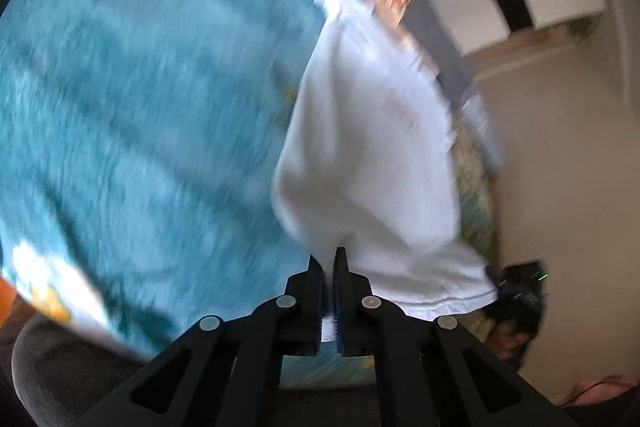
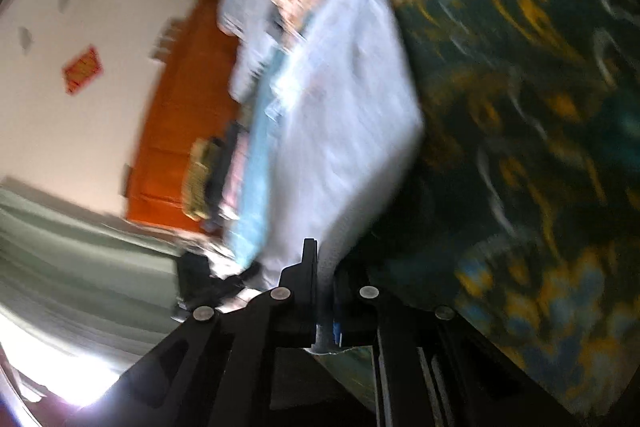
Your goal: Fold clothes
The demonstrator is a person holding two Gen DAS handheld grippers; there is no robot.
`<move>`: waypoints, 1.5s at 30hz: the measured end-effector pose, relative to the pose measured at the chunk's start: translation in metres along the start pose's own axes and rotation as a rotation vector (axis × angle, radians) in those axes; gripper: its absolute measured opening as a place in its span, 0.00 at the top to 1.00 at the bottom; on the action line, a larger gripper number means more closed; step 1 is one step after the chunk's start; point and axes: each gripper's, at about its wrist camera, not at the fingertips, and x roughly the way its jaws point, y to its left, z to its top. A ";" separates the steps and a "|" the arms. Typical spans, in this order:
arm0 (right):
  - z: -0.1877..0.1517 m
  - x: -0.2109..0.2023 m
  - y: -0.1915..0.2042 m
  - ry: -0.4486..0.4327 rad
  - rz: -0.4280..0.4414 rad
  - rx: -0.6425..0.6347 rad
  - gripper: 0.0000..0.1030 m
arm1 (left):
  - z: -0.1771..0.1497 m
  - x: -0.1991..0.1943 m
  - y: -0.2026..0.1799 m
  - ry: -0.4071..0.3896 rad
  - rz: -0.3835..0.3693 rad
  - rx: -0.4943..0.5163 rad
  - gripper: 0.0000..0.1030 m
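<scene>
Both claws are clamped on the white garment: left gripper (image 1: 329, 259) pinches its hem, right gripper (image 2: 320, 251) its edge. Beyond, the white garment (image 1: 368, 155) hangs over a teal bedspread (image 1: 140, 107). Only the right view shows an orange door (image 2: 180, 131).

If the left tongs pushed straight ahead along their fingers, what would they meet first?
The white cotton garment that the shut left tongs already pinch: it fills the line ahead. Behind it probably lies the teal patterned bedspread, though blur leaves depth unclear.
</scene>
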 end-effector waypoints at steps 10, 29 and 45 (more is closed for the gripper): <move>0.112 0.010 0.031 -0.156 0.209 -0.014 0.95 | 0.124 0.007 -0.061 -0.119 -0.108 0.008 0.96; 0.305 0.097 0.011 -0.171 0.005 0.100 0.92 | 0.289 0.134 -0.037 -0.152 -0.040 -0.258 0.95; 0.318 0.080 -0.013 -0.277 -0.054 0.171 0.67 | 0.300 0.132 -0.016 -0.207 -0.208 -0.397 0.37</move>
